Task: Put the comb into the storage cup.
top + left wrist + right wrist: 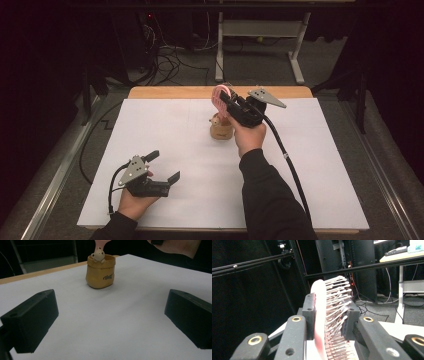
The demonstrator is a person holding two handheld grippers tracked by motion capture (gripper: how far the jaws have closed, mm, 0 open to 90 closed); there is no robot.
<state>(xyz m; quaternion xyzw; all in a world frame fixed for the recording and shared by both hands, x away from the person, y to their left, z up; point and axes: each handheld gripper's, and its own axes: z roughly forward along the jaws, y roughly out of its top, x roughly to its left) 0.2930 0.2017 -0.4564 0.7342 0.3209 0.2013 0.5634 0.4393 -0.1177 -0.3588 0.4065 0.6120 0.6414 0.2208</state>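
Observation:
A pink hairbrush (220, 96) with white bristles (334, 305) is held up in the air, my right gripper (226, 100) shut on its head (319, 315). It hangs just above a small tan pot (221, 129) with a little bear figure (98, 255) on its rim. The brush's handle (100, 243) reaches down toward the pot's mouth (102, 258). My left gripper (162, 167) rests near the table's front left, open, with nothing between its black fingers (32, 320). It points at the pot from a distance.
A white sheet (160, 130) covers the wooden table (165, 92). A black cable (285, 155) trails from the right gripper across the sheet. Beyond the table's far edge are a desk frame (260, 35) and floor cables (170, 62).

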